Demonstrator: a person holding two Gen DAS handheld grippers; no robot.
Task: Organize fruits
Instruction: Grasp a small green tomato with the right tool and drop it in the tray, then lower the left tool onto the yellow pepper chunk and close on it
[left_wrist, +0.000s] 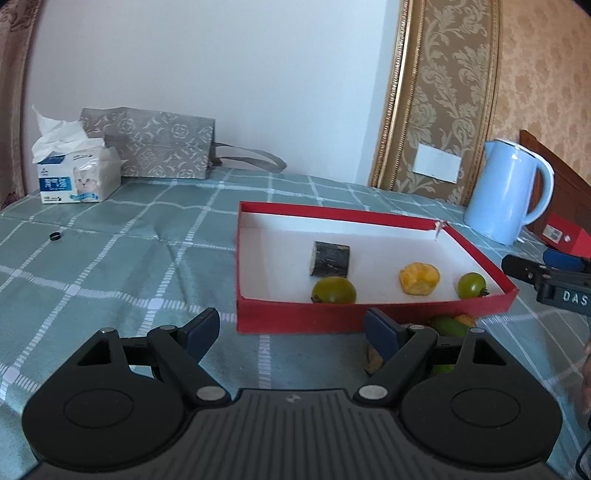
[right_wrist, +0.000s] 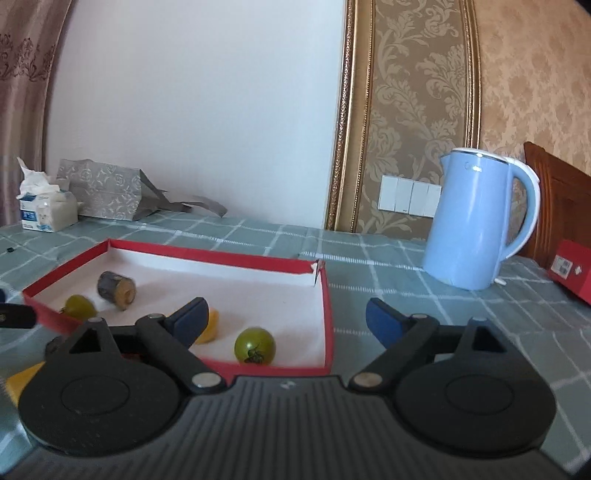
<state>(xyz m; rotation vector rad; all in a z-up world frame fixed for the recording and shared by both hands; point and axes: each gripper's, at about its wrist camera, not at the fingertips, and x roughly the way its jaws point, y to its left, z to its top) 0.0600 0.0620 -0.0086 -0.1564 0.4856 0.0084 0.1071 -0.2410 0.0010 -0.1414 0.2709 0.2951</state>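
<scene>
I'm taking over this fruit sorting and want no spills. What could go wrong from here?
1. The round green fruit sits close to the red box's near wall; a nudge from the open right gripper could roll it.
2. Fruit still outside the box lies partly hidden behind the left gripper's finger, so a blind reach may knock it away.
3. The kettle stands near the box; a wide swing might hit it.
</scene>
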